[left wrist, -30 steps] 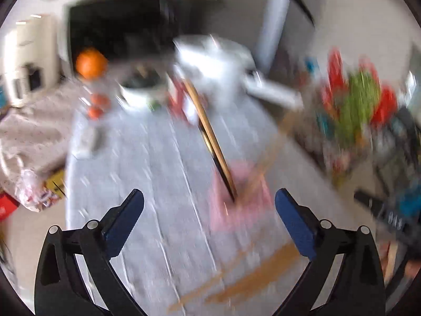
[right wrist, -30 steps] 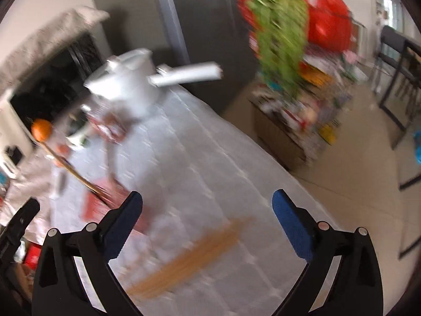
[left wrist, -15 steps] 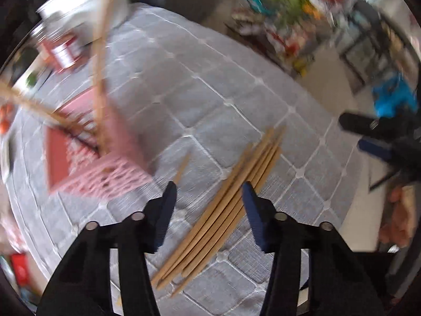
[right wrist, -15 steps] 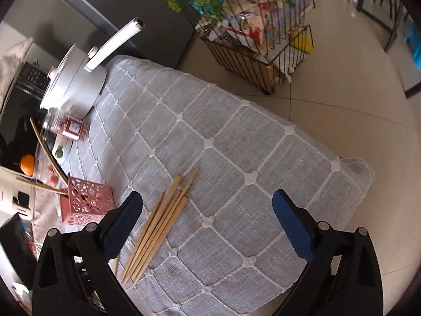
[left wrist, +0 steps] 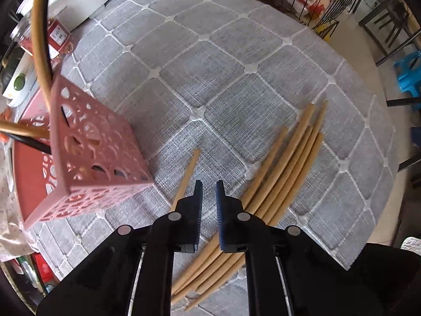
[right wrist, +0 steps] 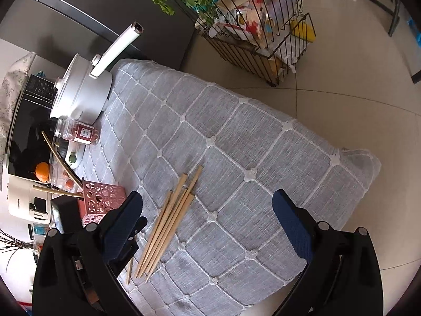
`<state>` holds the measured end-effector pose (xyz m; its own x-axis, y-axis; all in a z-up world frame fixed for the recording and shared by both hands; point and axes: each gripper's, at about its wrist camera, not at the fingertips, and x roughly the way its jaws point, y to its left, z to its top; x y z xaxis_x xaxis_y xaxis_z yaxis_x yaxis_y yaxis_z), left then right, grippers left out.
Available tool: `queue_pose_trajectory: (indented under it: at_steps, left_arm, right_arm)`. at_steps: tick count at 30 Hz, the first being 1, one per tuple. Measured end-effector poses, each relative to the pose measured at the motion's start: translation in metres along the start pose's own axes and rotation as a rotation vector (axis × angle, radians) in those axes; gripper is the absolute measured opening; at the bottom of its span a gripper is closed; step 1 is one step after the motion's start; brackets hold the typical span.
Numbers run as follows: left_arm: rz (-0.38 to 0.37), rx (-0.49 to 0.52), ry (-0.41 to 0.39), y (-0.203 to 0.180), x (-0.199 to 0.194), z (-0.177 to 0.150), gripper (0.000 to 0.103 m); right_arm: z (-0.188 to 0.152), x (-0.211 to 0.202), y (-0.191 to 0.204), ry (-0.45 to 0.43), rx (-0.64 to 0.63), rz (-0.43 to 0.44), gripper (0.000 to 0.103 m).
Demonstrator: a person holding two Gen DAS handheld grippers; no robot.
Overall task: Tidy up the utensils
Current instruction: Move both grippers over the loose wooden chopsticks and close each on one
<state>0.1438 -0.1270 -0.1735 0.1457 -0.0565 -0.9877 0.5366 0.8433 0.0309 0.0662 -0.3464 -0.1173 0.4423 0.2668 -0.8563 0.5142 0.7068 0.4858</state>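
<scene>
Several wooden chopsticks (left wrist: pixel 286 168) lie bundled on the grey quilted tablecloth (left wrist: pixel 210 60); they also show in the right wrist view (right wrist: pixel 171 218). One single chopstick (left wrist: pixel 187 175) lies apart, left of the bundle. A pink perforated utensil holder (left wrist: pixel 94 152) stands at the left with chopsticks (left wrist: pixel 39 36) in it, also in the right wrist view (right wrist: pixel 101 201). My left gripper (left wrist: pixel 208 192) is nearly shut with nothing between its jaws, low over the cloth between the single chopstick and the bundle. My right gripper (right wrist: pixel 208 226) is open and empty, high above the table.
A white pot with a long handle (right wrist: pixel 84 89) and a red-labelled jar (right wrist: pixel 79 133) stand at the far end. A wire rack (right wrist: pixel 263 34) stands on the tiled floor past the table. The table's right edge (right wrist: pixel 355 184) is near.
My left gripper has closed from wide open to nearly shut and dropped toward the chopsticks. My right gripper has risen and tilted down over the table, staying open.
</scene>
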Motion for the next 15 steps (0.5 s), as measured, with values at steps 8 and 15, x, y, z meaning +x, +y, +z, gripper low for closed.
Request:
queue_pose_trajectory:
  at_steps: [8, 15]
  left_arm:
    - [0.097, 0.044, -0.009, -0.009, 0.0, 0.013, 0.013]
    - [0.148, 0.081, 0.017, -0.019, 0.013, 0.027, 0.023]
  right_arm:
    - [0.001, 0.002, -0.002, 0.025, 0.009, 0.015, 0.096]
    - [0.001, 0.003, -0.001, 0.033, 0.004, 0.021, 0.096]
